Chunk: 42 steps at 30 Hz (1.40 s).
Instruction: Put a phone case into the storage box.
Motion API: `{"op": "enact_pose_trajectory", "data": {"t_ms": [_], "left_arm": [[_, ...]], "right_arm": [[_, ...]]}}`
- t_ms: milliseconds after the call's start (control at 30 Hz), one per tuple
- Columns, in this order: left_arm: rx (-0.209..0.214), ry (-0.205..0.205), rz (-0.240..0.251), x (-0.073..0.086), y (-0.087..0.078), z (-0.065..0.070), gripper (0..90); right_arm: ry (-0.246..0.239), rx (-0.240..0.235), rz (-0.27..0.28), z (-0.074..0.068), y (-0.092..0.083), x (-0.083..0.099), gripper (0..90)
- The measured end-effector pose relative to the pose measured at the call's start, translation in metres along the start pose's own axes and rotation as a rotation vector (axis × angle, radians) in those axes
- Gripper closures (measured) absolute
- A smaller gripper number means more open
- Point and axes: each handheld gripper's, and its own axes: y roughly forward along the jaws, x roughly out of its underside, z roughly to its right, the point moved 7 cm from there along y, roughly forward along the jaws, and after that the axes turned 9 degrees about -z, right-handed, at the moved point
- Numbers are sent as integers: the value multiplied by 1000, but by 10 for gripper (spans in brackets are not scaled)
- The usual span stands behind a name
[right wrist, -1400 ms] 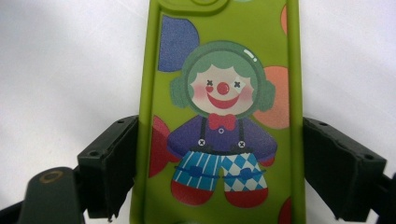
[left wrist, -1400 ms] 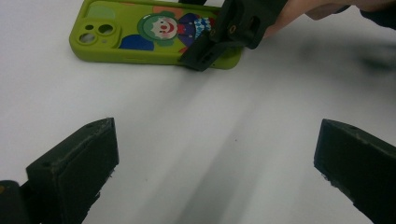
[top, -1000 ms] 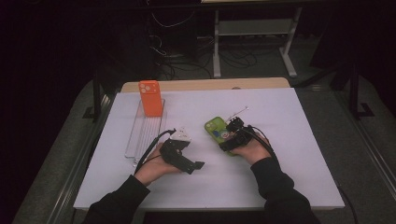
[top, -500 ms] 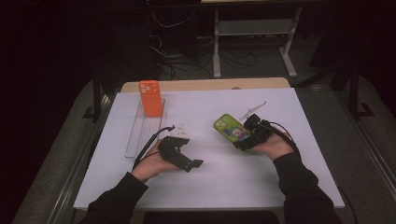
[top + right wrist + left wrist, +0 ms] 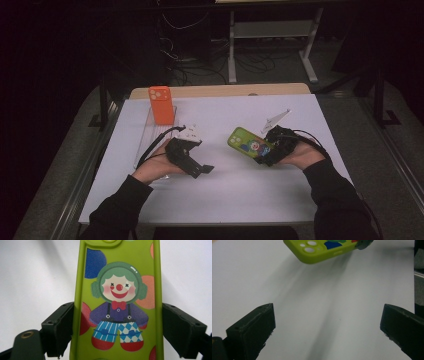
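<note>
A white-topped table (image 5: 225, 200) stands in a dark room; beyond its far edge, tangled cables (image 5: 200, 70) lie beside a pale metal stand (image 5: 272, 35).

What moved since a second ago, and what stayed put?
The right gripper, clamped on the green clown phone case, carried it to the right and lifted it off the table. The left gripper barely shifted, jaws open and empty. The orange phone case stayed standing at the back.

Green clown phone case (image 5: 117, 302), clamped between two black fingers (image 5: 58, 327), above white table (image 5: 32, 277)
</note>
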Motion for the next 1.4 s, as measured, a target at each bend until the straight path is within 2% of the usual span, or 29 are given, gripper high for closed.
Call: {"op": "enact_pose_trajectory", "data": {"t_ms": [67,333,400,633,967,1200,1233,1300,1400], "left_arm": [[4,26,7,-4,-3,-2,0],[45,80,28,-21,-8,-10,0],[50,96,28,-23,-8,-10,0],[67,178,-9,-18,-2,1,0],[116,240,-17,-17,-1,16,0],[142,303,-72,-13,11,26,0],[147,300,-82,-12,12,28,0],[145,322,-93,-11,16,29,0],[162,353,-126,-8,22,32,0]], "right_arm": [[-34,-6,5,-2,-2,-2,154],[-109,-40,-10,-10,-3,-15,154],[-124,-63,-16,-14,-1,-19,154],[-189,-90,-24,-28,7,-24,154],[-271,-144,-34,-46,11,-24,154],[-334,-191,-47,-63,16,-27,154],[-343,-182,-54,-64,16,-28,154],[-363,-183,-58,-69,17,-29,154],[-379,-193,-58,-75,15,-32,153]]}}
